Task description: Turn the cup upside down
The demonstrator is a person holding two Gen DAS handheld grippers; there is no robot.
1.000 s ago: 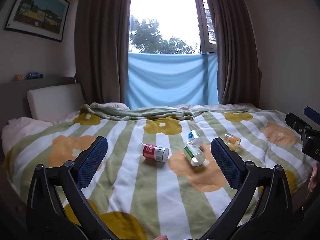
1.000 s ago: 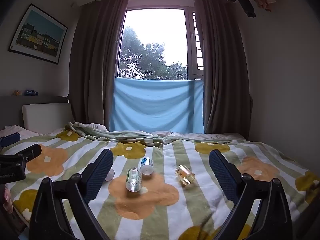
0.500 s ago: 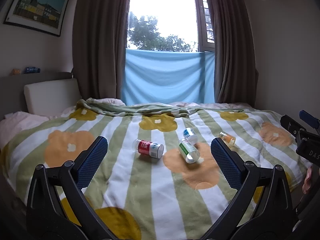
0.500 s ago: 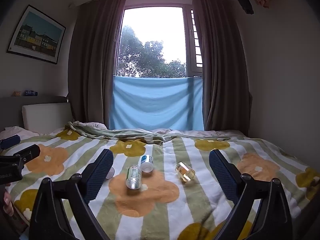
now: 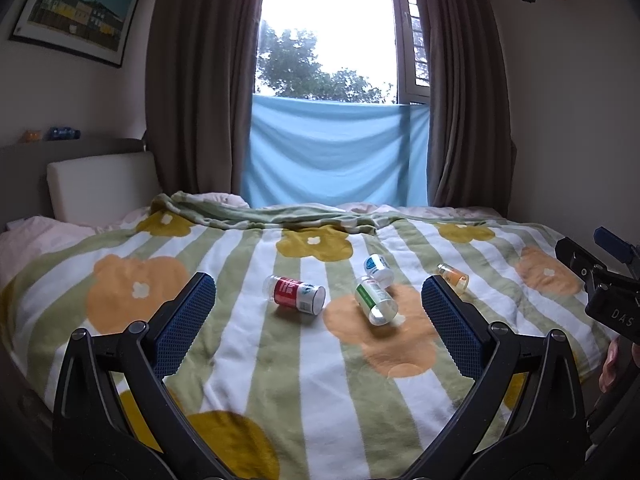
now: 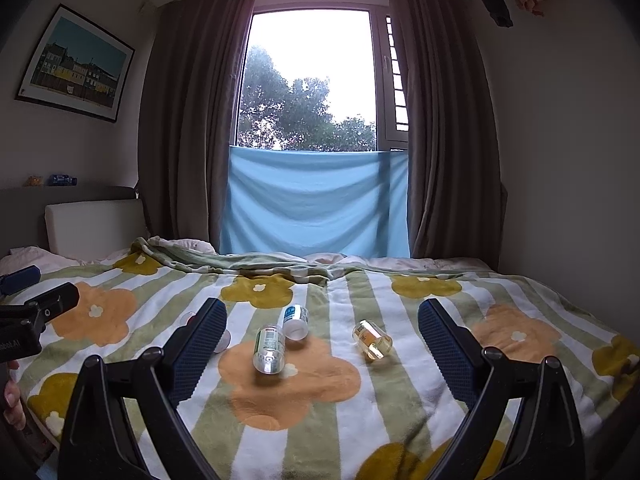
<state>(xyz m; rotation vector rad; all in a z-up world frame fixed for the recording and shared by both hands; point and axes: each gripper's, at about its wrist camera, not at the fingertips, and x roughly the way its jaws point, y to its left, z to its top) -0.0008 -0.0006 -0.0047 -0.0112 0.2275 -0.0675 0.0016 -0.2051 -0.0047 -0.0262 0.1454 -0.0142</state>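
Several clear plastic cups lie on their sides on the striped flower blanket (image 5: 256,344). In the left wrist view, the red-labelled cup (image 5: 294,295) is nearest the middle, with the green-labelled cup (image 5: 376,300), blue-labelled cup (image 5: 378,267) and orange-labelled cup (image 5: 453,278) to its right. My left gripper (image 5: 316,282) hangs open above the near part of the bed, short of the cups. My right gripper (image 6: 322,306) is also open and holds nothing. Ahead of it are the green cup (image 6: 270,348), blue cup (image 6: 295,320) and orange cup (image 6: 372,340). Its left finger hides most of the red cup (image 6: 187,317).
A white pillow (image 5: 100,184) leans on the headboard at the back left. Brown curtains and a blue cloth (image 5: 336,152) cover the window beyond the bed. A wall (image 6: 560,184) runs along the bed's right side. A person's fingers (image 6: 14,400) show at the left edge.
Both views have drifted slightly, and the left one now shows the cups a little farther off. The cups lie where they were. Both grippers have stayed open.
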